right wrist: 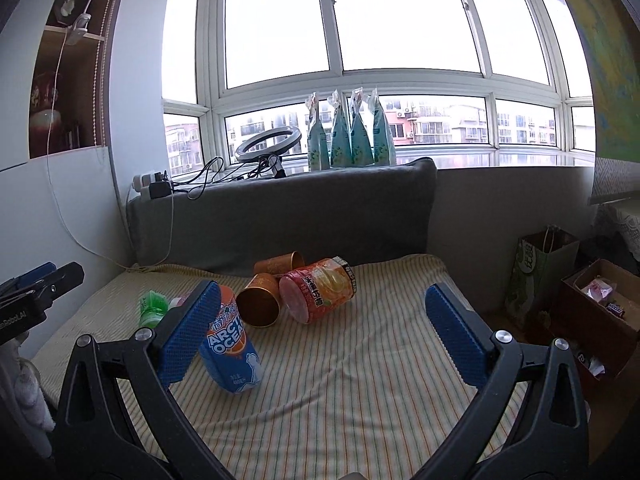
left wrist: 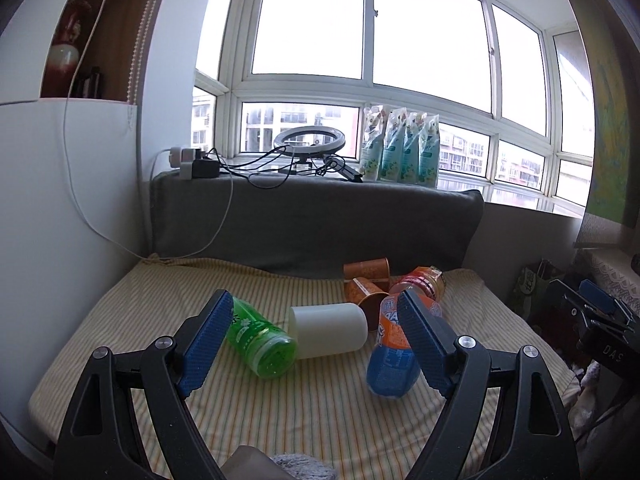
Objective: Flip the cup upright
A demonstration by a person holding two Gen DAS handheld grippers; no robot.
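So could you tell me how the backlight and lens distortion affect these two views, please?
Left wrist: window blown out white, frames bowed, corners vignetted; white cup still sharp. Right wrist: same overexposed window, dim bed, curved edges.

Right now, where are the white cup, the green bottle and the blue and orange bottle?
white cup [left wrist: 330, 330], left wrist view, its side.
green bottle [left wrist: 260, 340], left wrist view, its body.
blue and orange bottle [right wrist: 232, 350], right wrist view, its label.

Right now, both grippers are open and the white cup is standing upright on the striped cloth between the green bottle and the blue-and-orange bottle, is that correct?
Not quite: the white cup lies on its side, not upright, as the left wrist view shows. The rest holds: left gripper and right gripper are open, and the cup is between the green bottle and the blue-and-orange bottle on the striped cloth.
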